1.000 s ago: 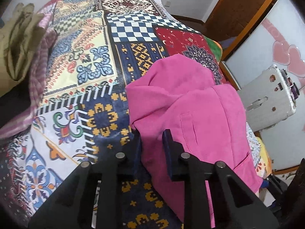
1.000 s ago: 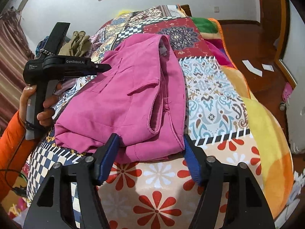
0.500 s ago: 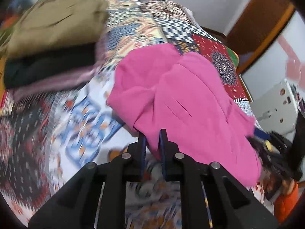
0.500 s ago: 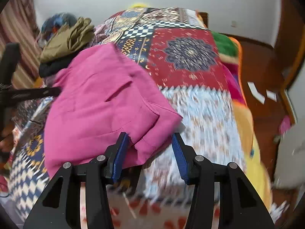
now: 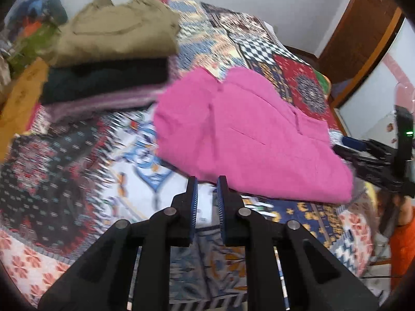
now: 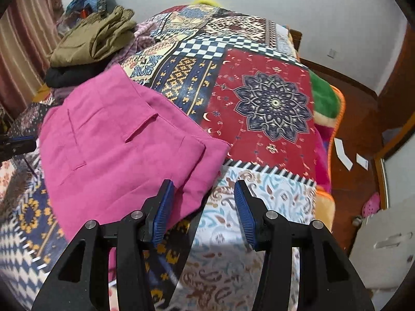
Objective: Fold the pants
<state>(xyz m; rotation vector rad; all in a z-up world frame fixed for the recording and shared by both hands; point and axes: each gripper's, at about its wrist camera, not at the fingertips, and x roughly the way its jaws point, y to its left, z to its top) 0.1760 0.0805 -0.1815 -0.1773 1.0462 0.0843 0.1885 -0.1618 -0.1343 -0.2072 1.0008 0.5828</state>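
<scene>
The pink pants lie folded in a thick bundle on the patchwork bedspread; they also show in the right wrist view. My left gripper is just in front of the bundle's near edge, its jaws a narrow gap apart with nothing between them. My right gripper is open and empty at the bundle's near right corner, its left finger over the pink cloth. The right gripper also shows at the right edge of the left wrist view.
A stack of folded clothes, olive on top and dark below, sits at the bed's far left; it also shows in the right wrist view. The wooden floor with white papers lies to the right of the bed.
Both grippers have pulled back from the pink bundle. The right gripper has let go of the corner and opened wider. The left gripper's jaws have parted slightly.
</scene>
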